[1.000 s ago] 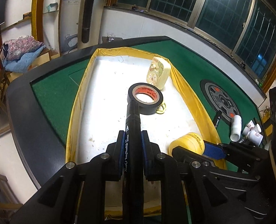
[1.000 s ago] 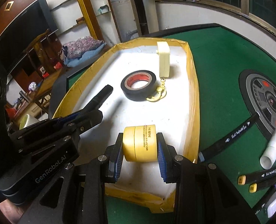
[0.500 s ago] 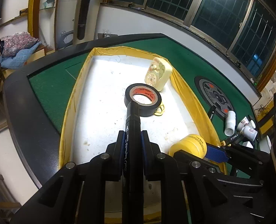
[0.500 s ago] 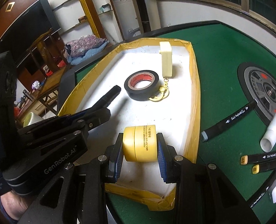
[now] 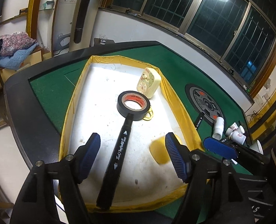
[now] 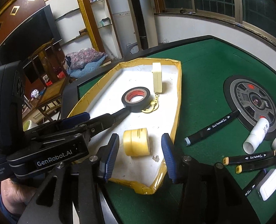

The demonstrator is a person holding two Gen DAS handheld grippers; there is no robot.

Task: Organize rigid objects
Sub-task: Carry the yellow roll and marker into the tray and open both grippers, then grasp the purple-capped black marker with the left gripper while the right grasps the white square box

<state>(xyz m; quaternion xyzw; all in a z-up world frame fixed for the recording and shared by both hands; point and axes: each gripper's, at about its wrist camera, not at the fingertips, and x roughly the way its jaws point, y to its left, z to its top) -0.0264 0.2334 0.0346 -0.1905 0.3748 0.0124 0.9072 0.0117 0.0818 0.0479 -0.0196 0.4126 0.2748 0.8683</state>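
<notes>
The white tray with a yellow rim (image 5: 70,115) (image 6: 178,100) lies on the green table. My left gripper (image 5: 132,155) is opening. A black marker (image 5: 119,155) lies loose between its blue pads, touching neither, its far tip (image 6: 120,113) against a black tape roll (image 5: 133,102) (image 6: 136,100). My right gripper (image 6: 139,156) is opening too, above the tray's near end. A yellow tape roll (image 6: 137,144) (image 5: 157,151) stands on edge between its pads, apart from both. A cream keychain case (image 5: 149,83) (image 6: 157,77) stands at the tray's far end.
Right of the tray on the green felt lie several black markers (image 6: 212,128), white bottles (image 6: 257,136) and a small white device (image 6: 269,184). A round grey control panel (image 6: 253,100) is set in the table's middle. The table's black edge (image 5: 16,100) runs along the left.
Both grippers have opened. The left pads let go of the black marker, which now lies against the black tape roll. The right pads have come off the yellow tape roll, which stands in the tray.
</notes>
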